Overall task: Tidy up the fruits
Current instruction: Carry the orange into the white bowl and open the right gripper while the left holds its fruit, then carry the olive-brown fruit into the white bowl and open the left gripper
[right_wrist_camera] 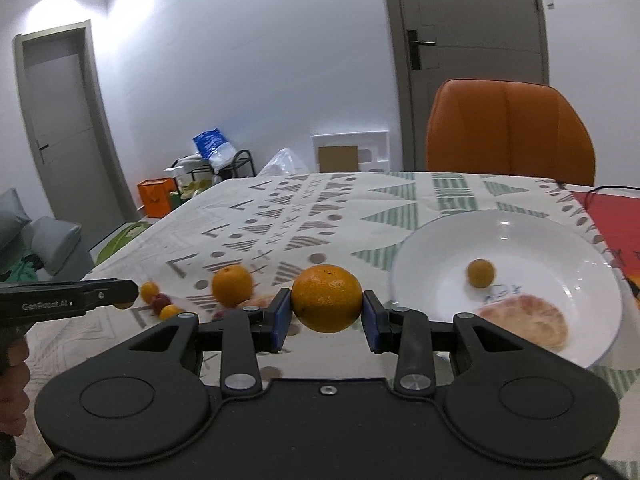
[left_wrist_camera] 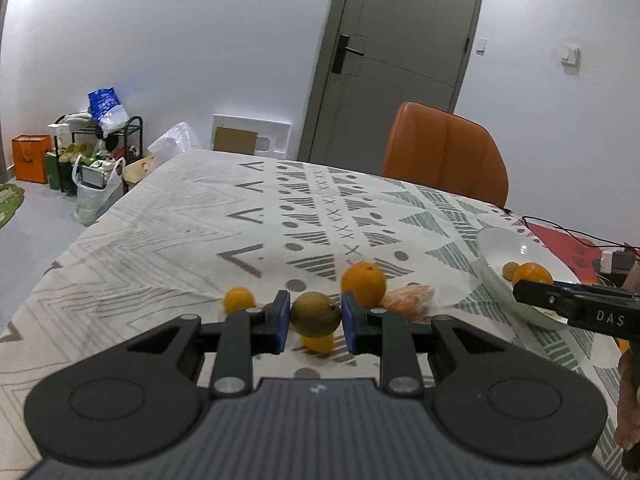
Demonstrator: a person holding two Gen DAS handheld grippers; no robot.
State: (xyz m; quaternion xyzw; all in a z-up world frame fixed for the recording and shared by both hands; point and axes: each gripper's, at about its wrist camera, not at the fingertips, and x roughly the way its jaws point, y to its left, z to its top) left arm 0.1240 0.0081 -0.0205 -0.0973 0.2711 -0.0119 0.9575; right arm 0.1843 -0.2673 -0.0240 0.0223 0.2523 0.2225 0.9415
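My left gripper (left_wrist_camera: 315,317) is shut on a small olive-green round fruit (left_wrist_camera: 315,312), held above the patterned tablecloth (left_wrist_camera: 180,240). My right gripper (right_wrist_camera: 326,314) is shut on a large orange (right_wrist_camera: 326,298), just left of a white plate (right_wrist_camera: 532,236). The plate holds a small yellow fruit (right_wrist_camera: 481,273) and a peeled pinkish piece (right_wrist_camera: 524,320). On the cloth lie another orange (left_wrist_camera: 364,283), a small orange (left_wrist_camera: 239,299), a second small one (left_wrist_camera: 318,343) under the held fruit, and a peeled piece (left_wrist_camera: 408,300). A small red fruit (right_wrist_camera: 160,302) lies among them.
An orange chair (right_wrist_camera: 508,128) stands at the table's far side. A red mat (right_wrist_camera: 612,216) with a black cable lies right of the plate. Bags and a rack (left_wrist_camera: 100,148) stand on the floor beyond the table's left end, and a grey door (left_wrist_camera: 400,48) is behind.
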